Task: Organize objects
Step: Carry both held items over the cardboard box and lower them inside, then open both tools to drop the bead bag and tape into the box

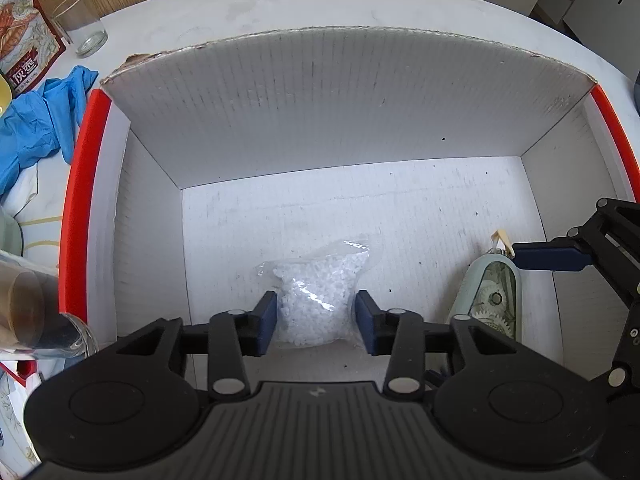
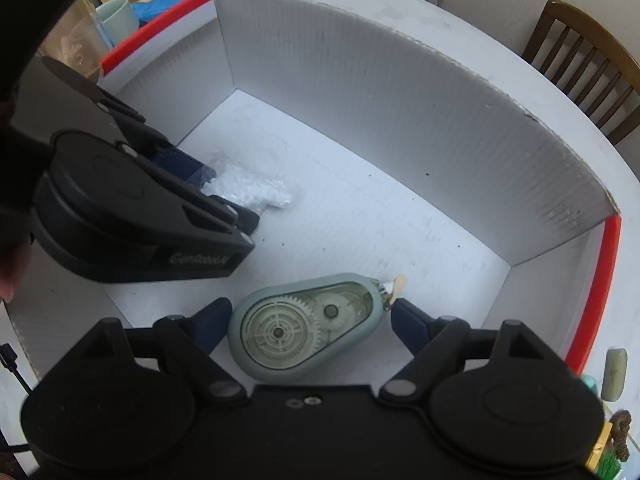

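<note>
A white round desk [image 1: 320, 4] carries an open white corrugated box [image 1: 340, 112] with red edge strips. Both grippers point down into it.

The left gripper [image 1: 316, 314] has its jaws apart, 1 on each side of a clear bag [image 1: 316, 300] of white granules lying on the box floor; the pads sit just beside the bag and I cannot tell whether they touch it.

The right gripper [image 2: 308, 326] has its jaws wide open around a pale green tape dispenser [image 2: 304, 328] lying flat on the floor, pads apart from it.

In the left view, at 10 o'clock of the box lie a blue cloth [image 1: 44, 120], a glass [image 1: 82, 24] and a printed packet [image 1: 24, 44].

In the right view, a dark wooden chair [image 2: 588, 64] stands at 2 o'clock beyond the desk.
</note>
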`<state>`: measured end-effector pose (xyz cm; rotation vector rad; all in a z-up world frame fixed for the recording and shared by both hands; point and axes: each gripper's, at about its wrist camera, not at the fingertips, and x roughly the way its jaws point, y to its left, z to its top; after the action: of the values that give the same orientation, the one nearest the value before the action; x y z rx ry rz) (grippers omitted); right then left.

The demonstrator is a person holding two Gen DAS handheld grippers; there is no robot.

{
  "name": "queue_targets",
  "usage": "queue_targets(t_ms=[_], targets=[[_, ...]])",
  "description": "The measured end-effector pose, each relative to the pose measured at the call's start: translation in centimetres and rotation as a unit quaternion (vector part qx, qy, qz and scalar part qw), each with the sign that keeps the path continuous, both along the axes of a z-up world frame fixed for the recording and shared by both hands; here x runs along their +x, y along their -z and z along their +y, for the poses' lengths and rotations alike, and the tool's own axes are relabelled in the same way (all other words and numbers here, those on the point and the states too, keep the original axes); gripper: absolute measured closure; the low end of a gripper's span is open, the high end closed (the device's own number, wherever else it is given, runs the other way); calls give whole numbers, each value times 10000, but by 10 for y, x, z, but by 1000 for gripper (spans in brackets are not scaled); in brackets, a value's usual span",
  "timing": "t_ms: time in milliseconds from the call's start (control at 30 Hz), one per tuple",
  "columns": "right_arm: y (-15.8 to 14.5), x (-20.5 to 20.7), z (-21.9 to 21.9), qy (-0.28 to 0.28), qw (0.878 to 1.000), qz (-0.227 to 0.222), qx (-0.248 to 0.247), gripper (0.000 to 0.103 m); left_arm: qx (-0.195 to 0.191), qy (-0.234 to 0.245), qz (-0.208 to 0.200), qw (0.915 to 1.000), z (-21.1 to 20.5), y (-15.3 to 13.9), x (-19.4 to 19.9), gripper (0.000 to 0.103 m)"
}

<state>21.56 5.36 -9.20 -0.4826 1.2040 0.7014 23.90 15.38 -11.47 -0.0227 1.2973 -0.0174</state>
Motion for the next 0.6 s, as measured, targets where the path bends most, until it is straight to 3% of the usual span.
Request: queue_targets(t_ms=[100, 233, 600], targets=[[-2, -1, -1, -21, 10000, -65, 11, 13, 14, 17, -53, 10000, -2, -3, -1, 45], [-8, -2, -3, 16, 9997, -231, 23, 10, 10, 76, -184, 9998, -4, -9, -4, 45], [-49, -20, -32, 36, 9958, -612, 679, 10, 13, 171, -776, 9968, -16, -45, -25, 45]])
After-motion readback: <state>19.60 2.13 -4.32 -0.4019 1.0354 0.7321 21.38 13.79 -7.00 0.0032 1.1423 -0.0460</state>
